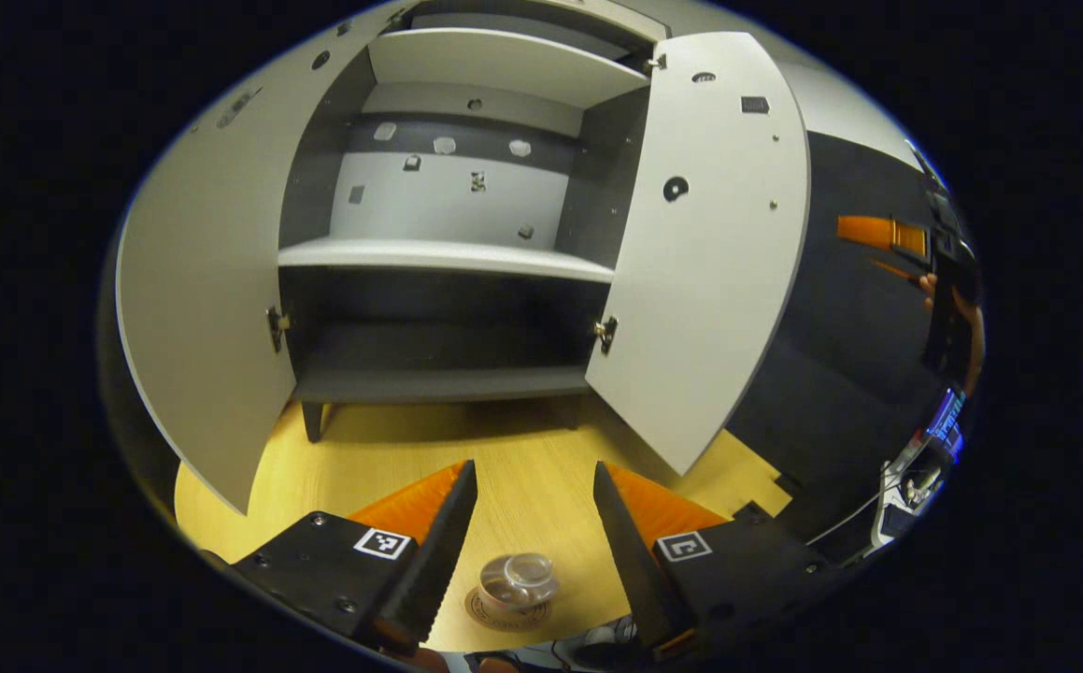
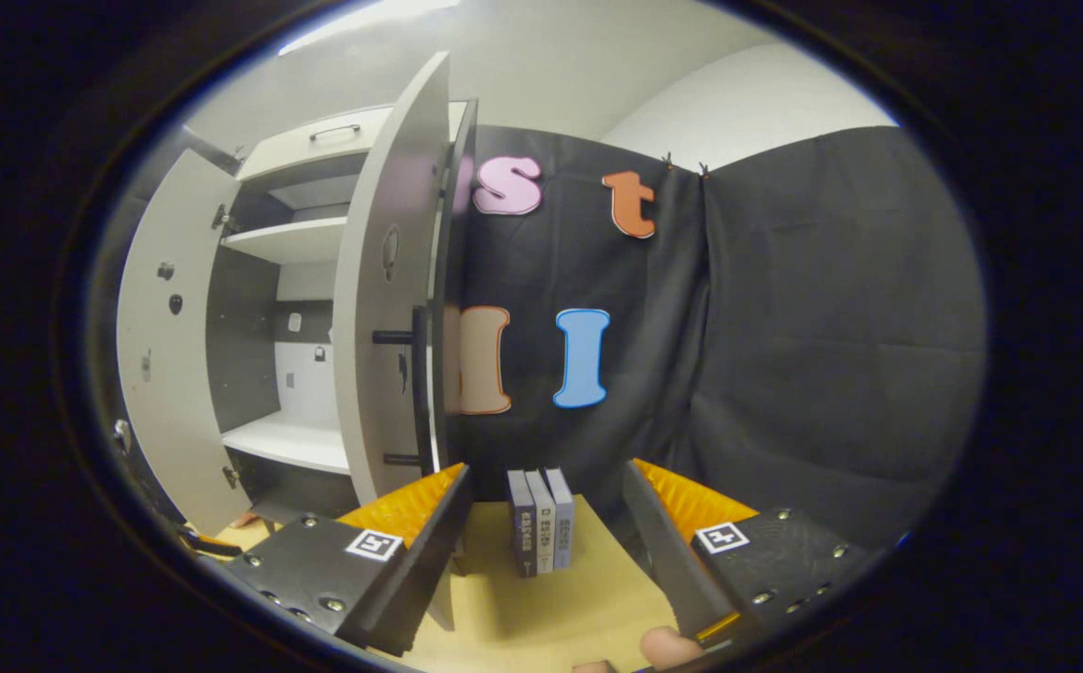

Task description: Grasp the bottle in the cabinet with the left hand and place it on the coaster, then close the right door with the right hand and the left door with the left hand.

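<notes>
1. In the left gripper view we see our left tongs (image 1: pixel 534 523) spread wide with nothing between the two fingers
2. Between and below those fingers a clear bottle (image 1: pixel 517 579) stands on a round coaster (image 1: pixel 506 612), seen from above, on the light wooden bench (image 1: pixel 522 449)
3. Beyond it the cabinet (image 1: pixel 452 252) stands with both doors swung out: the left door (image 1: pixel 214 280) at the left of the view and the right door (image 1: pixel 709 243) at the right
4. We see two pale shelves and a dark lower compartment in the cabinet, with small fittings on its back panel
5. At the far right edge of this view a hand (image 1: pixel 961 318) shows against the black cloth
6. In the right gripper view our right tongs (image 2: pixel 548 542) are also parted wide and grip nothing
7. The right door (image 2: pixel 391 308) stands edge-on just ahead of its left finger, its dark bar handle (image 2: pixel 420 388) facing us
8. Three books (image 2: pixel 541 519) stand upright on the bench between the fingers, against the cloth wall
</notes>
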Demonstrator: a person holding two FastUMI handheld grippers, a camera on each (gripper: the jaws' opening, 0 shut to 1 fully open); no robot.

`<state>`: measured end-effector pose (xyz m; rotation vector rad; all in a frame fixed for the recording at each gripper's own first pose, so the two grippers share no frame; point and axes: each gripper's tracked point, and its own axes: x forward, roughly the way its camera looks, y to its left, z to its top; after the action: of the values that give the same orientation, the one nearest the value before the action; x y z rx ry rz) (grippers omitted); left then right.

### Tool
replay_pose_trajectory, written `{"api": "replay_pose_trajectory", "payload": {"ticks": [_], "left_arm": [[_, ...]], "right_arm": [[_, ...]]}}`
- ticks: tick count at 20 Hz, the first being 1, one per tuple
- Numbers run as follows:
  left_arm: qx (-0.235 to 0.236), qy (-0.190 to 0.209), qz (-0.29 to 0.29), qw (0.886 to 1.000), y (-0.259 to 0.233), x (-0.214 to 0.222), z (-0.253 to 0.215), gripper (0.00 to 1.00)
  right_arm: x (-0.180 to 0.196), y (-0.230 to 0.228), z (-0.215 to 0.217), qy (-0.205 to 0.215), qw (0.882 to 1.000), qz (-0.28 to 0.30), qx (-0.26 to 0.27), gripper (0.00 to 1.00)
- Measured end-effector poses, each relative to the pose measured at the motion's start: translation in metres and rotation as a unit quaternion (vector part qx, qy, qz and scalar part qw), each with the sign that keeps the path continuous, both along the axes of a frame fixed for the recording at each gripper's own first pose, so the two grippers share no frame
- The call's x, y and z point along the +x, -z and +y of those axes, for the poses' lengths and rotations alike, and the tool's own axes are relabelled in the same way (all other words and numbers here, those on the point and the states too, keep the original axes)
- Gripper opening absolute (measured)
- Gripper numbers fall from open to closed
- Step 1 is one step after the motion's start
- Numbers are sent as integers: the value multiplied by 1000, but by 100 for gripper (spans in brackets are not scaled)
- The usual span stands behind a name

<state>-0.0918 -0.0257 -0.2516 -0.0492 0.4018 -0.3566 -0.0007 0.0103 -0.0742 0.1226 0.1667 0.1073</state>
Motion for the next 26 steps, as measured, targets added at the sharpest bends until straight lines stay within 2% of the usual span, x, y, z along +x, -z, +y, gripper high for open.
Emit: {"api": "replay_pose_trajectory", "payload": {"ticks": [5,8,10,12,17,26], "left_arm": [[-3,-34,-90,995,-80,23,14,81],[-4,-66,-124,990,-117,26,30,82],[1,-89,-145,985,-137,28,42,91],[6,-105,-163,981,-152,26,51,93],[22,-131,-181,974,-166,24,69,93],[21,-160,-168,972,-162,23,91,93]], "right_arm": [[3,-5,13,-16,1000,-3,3,98],[5,-7,25,-32,999,-4,5,98],[9,-9,32,-38,999,-7,6,98],[11,-9,39,-45,999,-6,7,98],[15,-10,55,-61,998,-4,10,98],[15,-12,71,-97,995,3,7,98]]}}
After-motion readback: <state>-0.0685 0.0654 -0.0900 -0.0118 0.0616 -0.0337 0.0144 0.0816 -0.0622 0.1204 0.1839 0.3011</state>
